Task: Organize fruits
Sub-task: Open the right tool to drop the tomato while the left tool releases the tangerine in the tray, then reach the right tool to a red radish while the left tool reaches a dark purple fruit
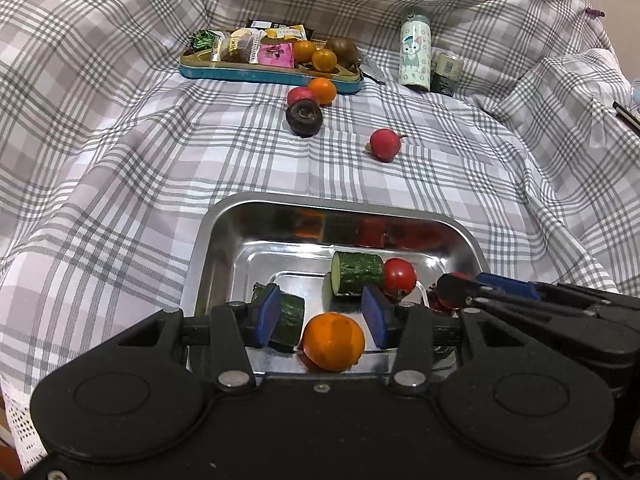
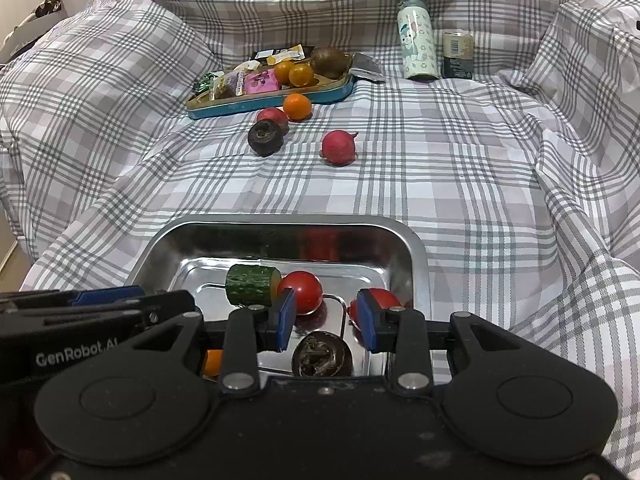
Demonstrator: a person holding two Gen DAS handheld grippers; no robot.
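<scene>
Both grippers hung unclenched over the steel tray (image 1: 208, 248); left gripper (image 1: 322, 316) straddled the orange (image 1: 333, 342), right gripper (image 2: 326, 322) hovered above a dark fruit (image 2: 322, 354); risk judged: crowded round fruit rolling, 2 tools colliding.

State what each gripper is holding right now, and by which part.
Nothing is held. The left gripper is open above the orange in the steel tray; the right gripper is open over the dark fruit.

Home bedrm: plaid bedsheet (image 2: 460, 168), snack tin (image 2: 276, 98).
</scene>
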